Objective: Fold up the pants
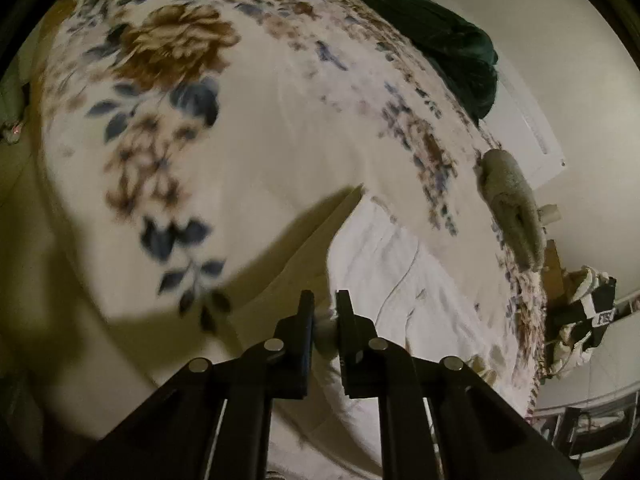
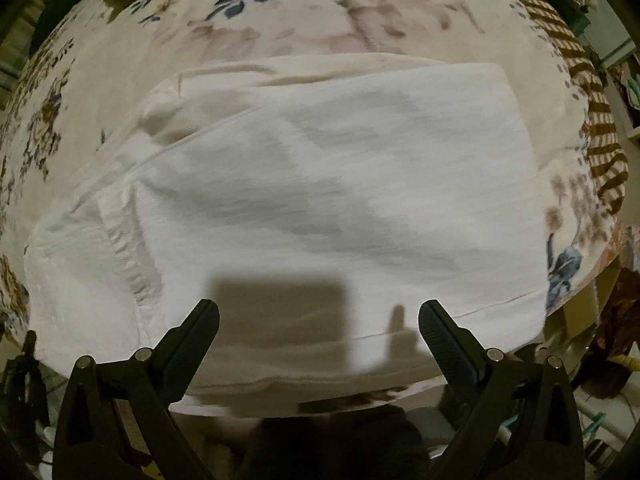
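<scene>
Left wrist view: the left gripper [image 1: 325, 303] has its two black fingers drawn close together, pinching a bunched bit of white cloth from the pants [image 1: 404, 280] between them. From the pinch the pants run away to the right across the floral bedspread [image 1: 248, 152], rumpled, with a seam line curving along the fabric. A dark shadow falls on the bedspread just left of the raised cloth. Farther off, at the bed's far right edge, a beige rolled towel [image 1: 514, 206] lies on the spread, and a dark green bundle [image 1: 448, 46] sits beyond it near the pale wall. The picture is blurred, so the finer folds cannot be made out. Right wrist view: the right gripper [image 2: 319, 316] hangs over the pants [image 2: 328, 184] with its jaws spread wide and nothing between them; both fingertips are above the near edge of the garment, and whether they touch the cloth cannot be told. The pants lie folded into a broad white slab on the floral bedspread [image 2: 280, 32], one layer over another, with a gathered elastic waistband [image 2: 128, 252] on the left side and a straight hem along the near edge. A square shadow lies on the cloth between the fingers. A brown-and-white checked cloth [image 2: 596, 120] runs along the bed's right edge.
</scene>
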`<act>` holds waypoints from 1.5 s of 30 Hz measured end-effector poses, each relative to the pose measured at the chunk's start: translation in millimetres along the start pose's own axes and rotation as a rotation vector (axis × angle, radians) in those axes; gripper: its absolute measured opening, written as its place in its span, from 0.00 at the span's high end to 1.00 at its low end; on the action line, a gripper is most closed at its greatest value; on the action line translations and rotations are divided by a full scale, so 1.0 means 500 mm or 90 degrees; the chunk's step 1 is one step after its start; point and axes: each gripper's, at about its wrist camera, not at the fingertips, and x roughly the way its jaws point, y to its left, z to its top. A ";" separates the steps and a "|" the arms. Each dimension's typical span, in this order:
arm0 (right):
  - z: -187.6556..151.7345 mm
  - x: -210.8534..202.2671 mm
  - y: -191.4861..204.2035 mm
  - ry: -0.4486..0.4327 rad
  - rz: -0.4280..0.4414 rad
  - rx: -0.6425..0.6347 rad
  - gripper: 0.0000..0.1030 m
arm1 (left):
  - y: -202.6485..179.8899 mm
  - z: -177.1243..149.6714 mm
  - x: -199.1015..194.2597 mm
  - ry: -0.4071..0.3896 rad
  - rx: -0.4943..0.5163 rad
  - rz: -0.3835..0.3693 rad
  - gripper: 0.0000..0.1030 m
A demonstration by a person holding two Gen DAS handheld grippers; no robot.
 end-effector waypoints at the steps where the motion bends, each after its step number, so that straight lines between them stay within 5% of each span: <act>1: 0.001 0.005 0.004 0.002 0.006 0.000 0.01 | 0.003 0.010 0.009 0.001 0.003 0.002 0.92; 4: -0.001 0.003 0.012 0.005 0.016 -0.007 0.01 | 0.043 0.021 0.091 0.053 0.004 0.055 0.99; 6: -0.001 0.002 0.021 0.005 0.022 -0.017 0.01 | 0.088 0.034 0.111 0.084 -0.046 0.044 0.99; 9: -0.002 -0.008 0.026 0.002 0.037 -0.026 0.01 | 0.131 0.056 0.062 0.071 -0.133 -0.034 0.91; 10: -0.002 -0.010 0.024 0.001 0.044 -0.027 0.01 | 0.134 0.056 0.047 0.074 -0.142 -0.048 0.82; 12: -0.005 -0.009 0.016 0.004 0.050 -0.023 0.01 | 0.139 0.043 0.012 0.054 -0.153 -0.080 0.15; 13: -0.005 -0.007 0.009 0.007 0.051 -0.017 0.01 | 0.141 0.032 0.001 0.048 -0.163 -0.093 0.08; 19: -0.034 0.018 -0.034 0.026 0.057 0.034 0.01 | 0.131 -0.035 0.067 0.102 -0.196 -0.119 0.08; 23: -0.027 0.025 -0.047 0.028 0.060 0.039 0.01 | 0.077 -0.036 0.092 0.059 -0.131 -0.103 0.08; 25: -0.026 0.025 -0.049 0.026 0.059 0.039 0.01 | 0.057 -0.036 0.093 0.034 -0.115 -0.117 0.23; 27: -0.022 0.031 -0.040 0.025 0.059 0.044 0.01 | 0.047 -0.038 0.098 0.028 -0.109 -0.124 0.61; 34: 0.004 0.053 -0.042 0.033 0.081 0.050 0.01 | 0.093 -0.051 0.140 0.012 -0.202 -0.194 0.52; 38: 0.010 0.053 -0.056 0.023 0.091 0.040 0.01 | 0.058 -0.043 0.121 -0.006 -0.164 -0.195 0.68; 45: 0.014 0.008 -0.114 -0.032 0.098 0.028 0.01 | -0.200 -0.027 -0.037 -0.064 0.084 -0.271 0.76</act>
